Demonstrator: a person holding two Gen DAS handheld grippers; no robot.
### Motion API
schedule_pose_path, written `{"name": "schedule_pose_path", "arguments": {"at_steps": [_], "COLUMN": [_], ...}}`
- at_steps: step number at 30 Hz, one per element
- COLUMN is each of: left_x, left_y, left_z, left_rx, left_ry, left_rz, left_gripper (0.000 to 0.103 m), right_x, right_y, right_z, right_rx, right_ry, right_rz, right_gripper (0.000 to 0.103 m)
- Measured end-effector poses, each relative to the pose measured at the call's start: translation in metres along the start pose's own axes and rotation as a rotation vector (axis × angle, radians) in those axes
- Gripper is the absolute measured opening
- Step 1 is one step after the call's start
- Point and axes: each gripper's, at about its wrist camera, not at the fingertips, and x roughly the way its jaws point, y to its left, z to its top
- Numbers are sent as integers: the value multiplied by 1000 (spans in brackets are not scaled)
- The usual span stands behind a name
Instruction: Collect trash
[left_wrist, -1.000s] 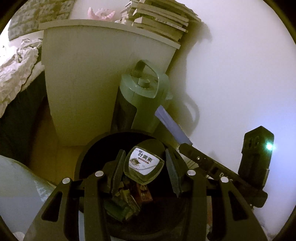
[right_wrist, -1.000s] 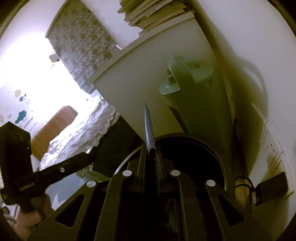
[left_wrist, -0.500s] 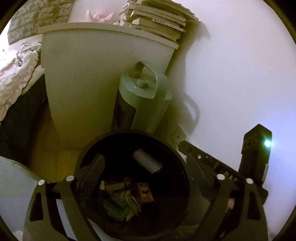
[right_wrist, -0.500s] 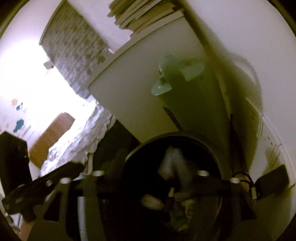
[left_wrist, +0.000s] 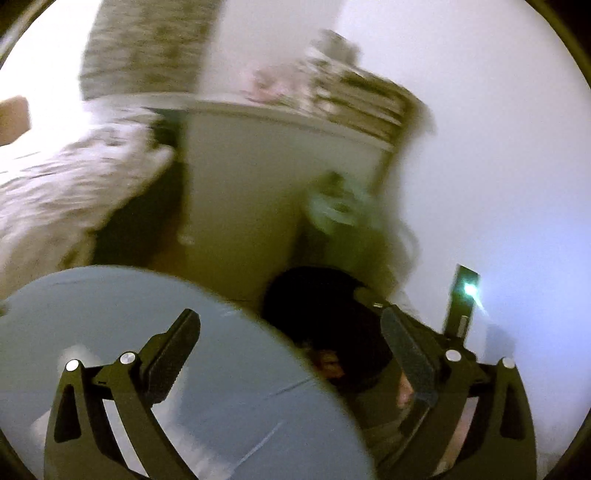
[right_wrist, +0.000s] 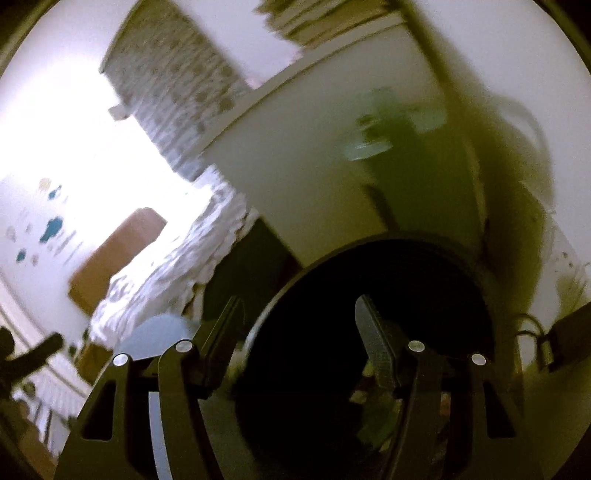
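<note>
A black round trash bin (left_wrist: 325, 314) stands on the floor by the wall; it also fills the lower middle of the right wrist view (right_wrist: 369, 295), with dim trash (right_wrist: 369, 398) at its bottom. My left gripper (left_wrist: 291, 354) is open and empty, raised and off to the left of the bin, above a round blue-grey table top (left_wrist: 147, 332). My right gripper (right_wrist: 299, 332) is open and empty above the bin's mouth. The right gripper (left_wrist: 461, 299) shows at the right of the left wrist view. Both views are blurred.
A white bedside cabinet (left_wrist: 258, 166) with stacked books (left_wrist: 362, 96) stands behind the bin. A green tower appliance (left_wrist: 340, 210) stands between cabinet and wall. A bed with rumpled white bedding (left_wrist: 66, 184) lies to the left. A wall socket with a plug (right_wrist: 565, 332) is on the right.
Both grippers opened and dropped their trash into the bin: the left an eye-drop package, the right a thin flat piece. The left gripper then moved up and left over the table.
</note>
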Motion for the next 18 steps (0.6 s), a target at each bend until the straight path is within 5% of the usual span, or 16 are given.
{"name": "schedule_pose_path", "arguments": {"at_steps": [6,9,18], "left_x": [-134,-185,-265], "left_y": [76,99,113], "left_z": [-40,-61,-93], "left_rx": [-140,-199,-261], "left_ry": [-128,-170,-251], "left_rz": [350,494,681], "left_gripper": [98,98,98], "right_x": [-29,-54,-171], "right_y": [88,138,337], "right_z": [-42,-65,-86], "right_rx": [-243,-311,-519], "right_ry": [1,-17,-106], "right_rz": [124,180,594], "right_gripper": [63,72,97]}}
